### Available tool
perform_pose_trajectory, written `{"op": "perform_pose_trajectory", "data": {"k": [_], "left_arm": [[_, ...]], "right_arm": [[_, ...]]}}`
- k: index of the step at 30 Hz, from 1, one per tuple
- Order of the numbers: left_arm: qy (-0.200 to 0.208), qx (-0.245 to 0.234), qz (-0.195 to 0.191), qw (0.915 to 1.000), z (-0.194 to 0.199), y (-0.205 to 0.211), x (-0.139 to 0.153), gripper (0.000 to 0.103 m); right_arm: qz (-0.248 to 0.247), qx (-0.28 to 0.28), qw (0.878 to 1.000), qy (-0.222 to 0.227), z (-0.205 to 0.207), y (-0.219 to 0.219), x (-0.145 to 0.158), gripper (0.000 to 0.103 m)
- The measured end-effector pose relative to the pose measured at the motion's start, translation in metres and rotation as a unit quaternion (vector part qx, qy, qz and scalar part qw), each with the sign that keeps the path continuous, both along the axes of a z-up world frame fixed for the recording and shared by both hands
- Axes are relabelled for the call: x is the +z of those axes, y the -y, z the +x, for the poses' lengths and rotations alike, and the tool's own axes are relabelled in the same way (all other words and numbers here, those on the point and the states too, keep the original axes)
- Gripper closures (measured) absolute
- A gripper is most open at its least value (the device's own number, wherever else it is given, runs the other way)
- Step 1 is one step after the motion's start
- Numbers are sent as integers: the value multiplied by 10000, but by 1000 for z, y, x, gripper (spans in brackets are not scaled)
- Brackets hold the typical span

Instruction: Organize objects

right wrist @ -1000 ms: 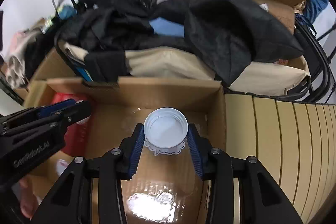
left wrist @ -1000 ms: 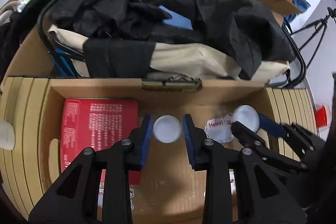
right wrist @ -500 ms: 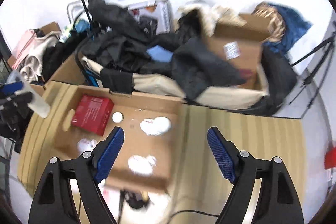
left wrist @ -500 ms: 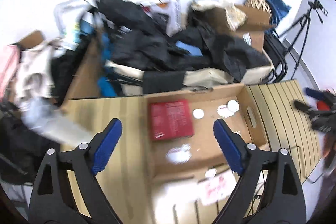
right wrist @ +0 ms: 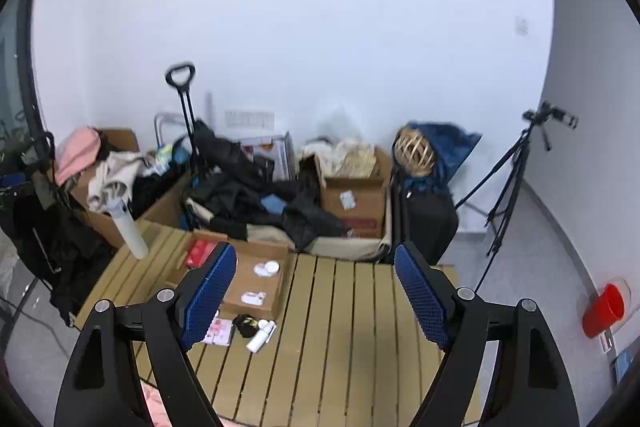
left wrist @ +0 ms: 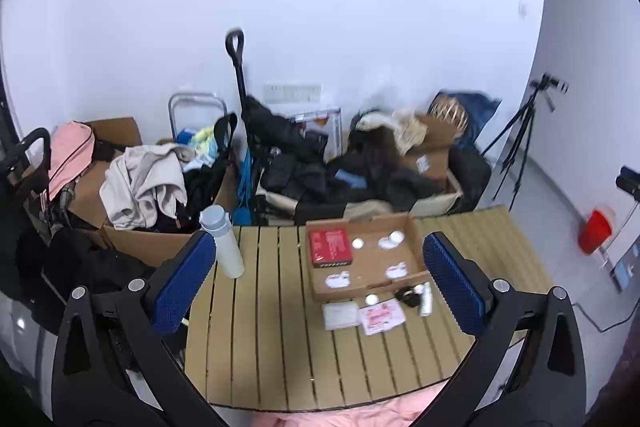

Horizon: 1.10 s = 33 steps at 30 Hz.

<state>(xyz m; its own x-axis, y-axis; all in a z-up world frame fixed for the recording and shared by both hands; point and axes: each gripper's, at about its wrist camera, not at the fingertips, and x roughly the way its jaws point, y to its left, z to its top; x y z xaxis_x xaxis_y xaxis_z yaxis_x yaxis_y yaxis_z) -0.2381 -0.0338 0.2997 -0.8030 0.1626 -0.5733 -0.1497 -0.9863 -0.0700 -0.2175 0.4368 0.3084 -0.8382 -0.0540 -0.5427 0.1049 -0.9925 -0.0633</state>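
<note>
Both grippers, left [left wrist: 318,277] and right [right wrist: 316,293], just spread wide, empty, high above table [left wrist: 280,367]; box [left wrist: 414,239] mid-table, edges clear.

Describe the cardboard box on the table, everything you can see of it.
The box is a shallow, open tray of brown cardboard with low walls, lying flat on the slatted table toward its far edge. Inside lie a red carton at the left, two round white lids and several white stickers. Small items lie just outside its near wall.
</note>
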Motion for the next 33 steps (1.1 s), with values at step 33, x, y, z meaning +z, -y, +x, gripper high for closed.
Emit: {"op": "perform_pose_trajectory", "data": {"k": [33], "left_arm": [[1181,-523,330,9911,-103,-46,-419,27]], "right_arm": [[-1436,1353,9629,1841,-117,204,-424,56]]}}
